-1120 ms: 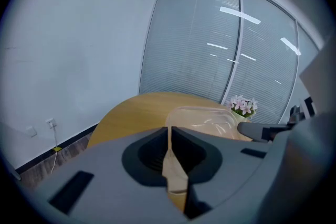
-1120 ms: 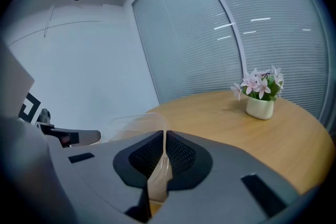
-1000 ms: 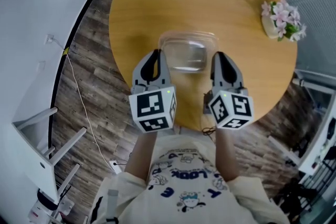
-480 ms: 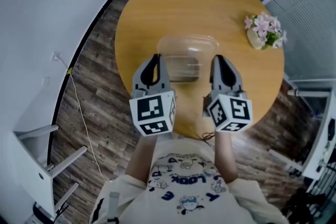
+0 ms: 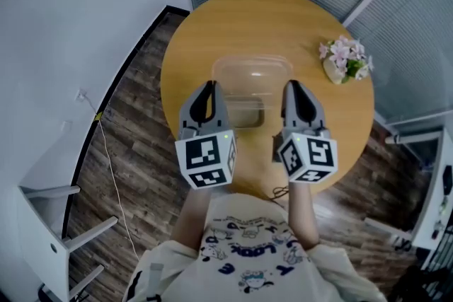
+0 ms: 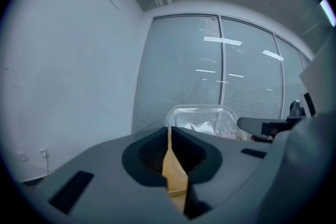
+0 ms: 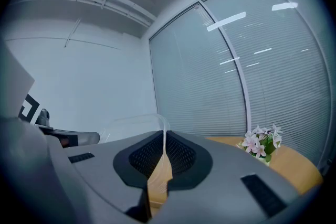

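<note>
- Jaws of left gripper (image 5: 207, 92) and right gripper (image 5: 293, 91) are clamped on opposite side rims of the clear container (image 5: 252, 74).
- The container probably handles as light, thin-walled, flexible and slippery, so the stiffer rim is the best hold.

A round table (image 5: 241, 25) with a warm, honey-coloured wooden top stood below me on a floor (image 5: 134, 131) of dark wood planks, close to a wall of closed blinds. On it rested a small white pot of pink flowers (image 5: 343, 60), upright, near the table's far right edge. A thin white cable (image 5: 115, 180) lay on the floor, off the table's left edge.
</note>
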Motion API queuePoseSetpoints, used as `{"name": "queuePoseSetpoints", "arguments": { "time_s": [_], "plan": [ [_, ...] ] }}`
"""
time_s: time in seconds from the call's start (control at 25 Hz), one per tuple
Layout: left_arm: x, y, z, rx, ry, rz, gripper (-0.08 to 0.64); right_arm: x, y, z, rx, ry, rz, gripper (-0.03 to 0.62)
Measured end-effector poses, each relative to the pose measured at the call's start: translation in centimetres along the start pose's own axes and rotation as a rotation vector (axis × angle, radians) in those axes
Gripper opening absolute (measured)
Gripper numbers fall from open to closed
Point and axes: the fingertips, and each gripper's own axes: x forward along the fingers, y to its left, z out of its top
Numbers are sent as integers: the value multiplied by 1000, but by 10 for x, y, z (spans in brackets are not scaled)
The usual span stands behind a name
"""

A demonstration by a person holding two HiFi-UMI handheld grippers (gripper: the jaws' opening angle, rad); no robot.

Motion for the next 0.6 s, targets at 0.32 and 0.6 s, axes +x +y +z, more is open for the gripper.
{"name": "queuePoseSetpoints", "arguments": {
  "time_s": [0.32, 0.6],
  "plan": [
    [-3, -7, 27, 17, -62, 4, 21, -2, -2, 25, -12, -60, 9, 20],
    [-7, -10, 36, 31, -86, 7, 21, -5, -1, 32, -18, -84, 15, 20]
  ]
}}
